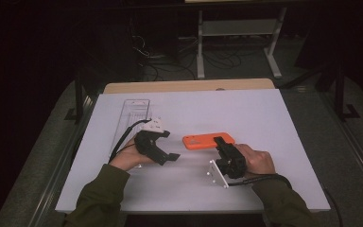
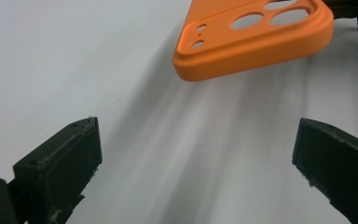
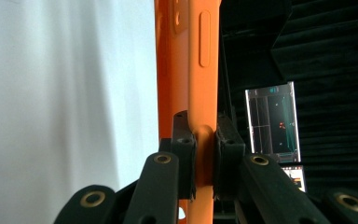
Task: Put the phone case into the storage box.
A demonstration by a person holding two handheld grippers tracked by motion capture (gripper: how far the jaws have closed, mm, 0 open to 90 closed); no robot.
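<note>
High view is showing the person's right tongs [image 1: 223, 143] pinching one end of a bright orange, soft-looking plastic phone case [image 1: 203, 141] with camera cut-outs, holding it just over the white table [image 1: 264, 118]. The right gripper view is confirming the grip: both pads are pressing on the case's thin side wall [image 3: 204, 93], which is bulging slightly between them, so the case is standing edge-on ahead of those tongs. The left tongs [image 1: 165, 144] are waiting with their jaws spread wide and nothing between them, the case's free, camera-hole end [image 2: 256, 37] hanging just ahead of and above them, apart from both pads.

The step in hand is looking like a handover or a two-handed hold. The next move is likely calling for the left tongs to be closing in on the free end, squarely on the rim, without twisting the flexible case out of the right tongs' narrow pinch.

Beyond the left tongs a clear, long plastic tray [image 1: 134, 113] is lying on the table. No brand, label or readable writing is showing on the case or elsewhere.
</note>
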